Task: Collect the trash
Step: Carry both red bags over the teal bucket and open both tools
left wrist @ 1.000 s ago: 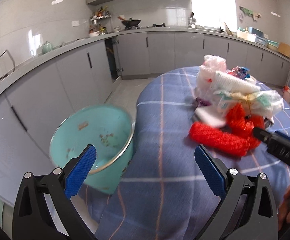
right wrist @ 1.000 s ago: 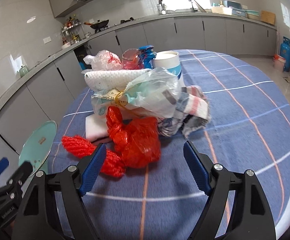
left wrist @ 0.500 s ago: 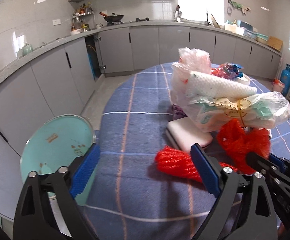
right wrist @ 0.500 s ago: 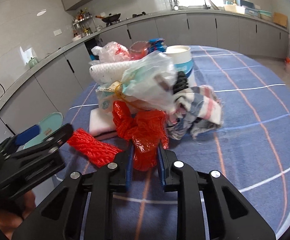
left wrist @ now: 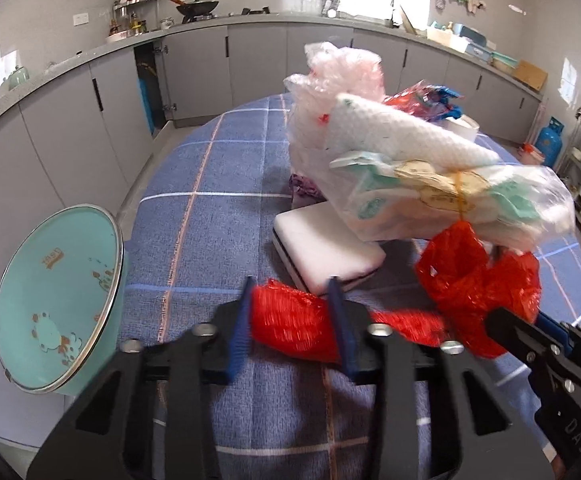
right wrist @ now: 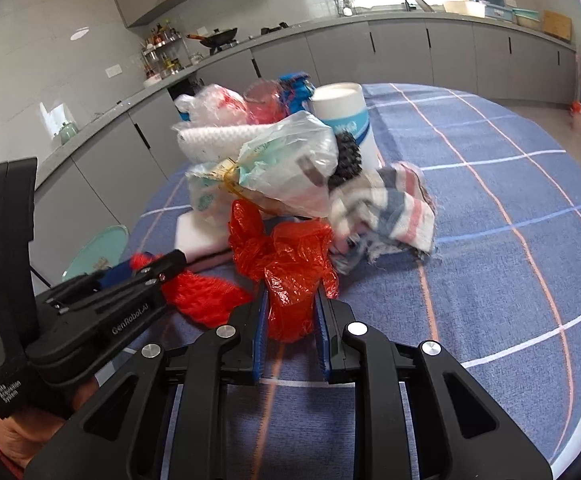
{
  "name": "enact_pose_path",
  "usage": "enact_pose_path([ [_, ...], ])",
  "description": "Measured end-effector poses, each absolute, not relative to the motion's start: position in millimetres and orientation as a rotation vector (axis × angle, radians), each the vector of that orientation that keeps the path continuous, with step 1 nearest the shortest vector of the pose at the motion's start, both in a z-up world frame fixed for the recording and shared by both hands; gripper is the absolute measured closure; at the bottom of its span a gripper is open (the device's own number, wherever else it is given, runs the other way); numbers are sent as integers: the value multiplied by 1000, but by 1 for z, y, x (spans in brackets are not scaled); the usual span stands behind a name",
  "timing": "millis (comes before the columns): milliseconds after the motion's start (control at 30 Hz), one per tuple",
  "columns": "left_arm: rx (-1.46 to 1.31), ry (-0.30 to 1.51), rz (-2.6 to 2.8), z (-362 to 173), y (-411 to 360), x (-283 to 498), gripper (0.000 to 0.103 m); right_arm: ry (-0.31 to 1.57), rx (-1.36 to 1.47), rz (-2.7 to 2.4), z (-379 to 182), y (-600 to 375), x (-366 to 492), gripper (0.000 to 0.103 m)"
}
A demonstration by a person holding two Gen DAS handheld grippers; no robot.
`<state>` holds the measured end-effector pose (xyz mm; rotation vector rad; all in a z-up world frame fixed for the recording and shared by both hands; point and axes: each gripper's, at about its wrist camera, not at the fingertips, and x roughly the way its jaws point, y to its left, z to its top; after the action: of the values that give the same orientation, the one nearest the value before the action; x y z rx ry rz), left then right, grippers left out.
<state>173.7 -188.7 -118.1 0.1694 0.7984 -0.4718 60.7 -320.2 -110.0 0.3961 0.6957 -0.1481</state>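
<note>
A heap of trash lies on the blue checked tablecloth. At its near edge is a red mesh net; my left gripper has its jaws closing, and the blue pads press on the net's end. Just right of it lies a crumpled red plastic bag, with my right gripper shut on its lower part. The left gripper also shows in the right wrist view, beside the net. The red bag is tied to a clear bag of wrappers.
A teal enamel basin is tilted at the table's left edge. The heap also holds a white foam block, a white roll, a striped cloth and a paper cup. Grey kitchen cabinets run behind.
My left gripper swung right from over the basin to the red mesh net and closed on it. My right gripper closed on the red plastic bag and stayed in place.
</note>
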Motion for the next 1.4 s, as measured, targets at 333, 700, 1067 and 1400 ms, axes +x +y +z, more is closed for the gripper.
enact_pose_path([
  [333, 91, 694, -494, -82, -148, 146, 83, 635, 340, -96, -89, -293, 51, 82],
  [700, 34, 670, -451, -73, -119, 141, 83, 594, 307, -126, -70, -285, 35, 82],
  [1067, -20, 629, -427, -60, -93, 133, 83, 624, 283, -96, -64, -272, 17, 82],
  [1400, -52, 583, -288, -48, -36, 131, 83, 608, 210, 20, -52, -231, 45, 82],
])
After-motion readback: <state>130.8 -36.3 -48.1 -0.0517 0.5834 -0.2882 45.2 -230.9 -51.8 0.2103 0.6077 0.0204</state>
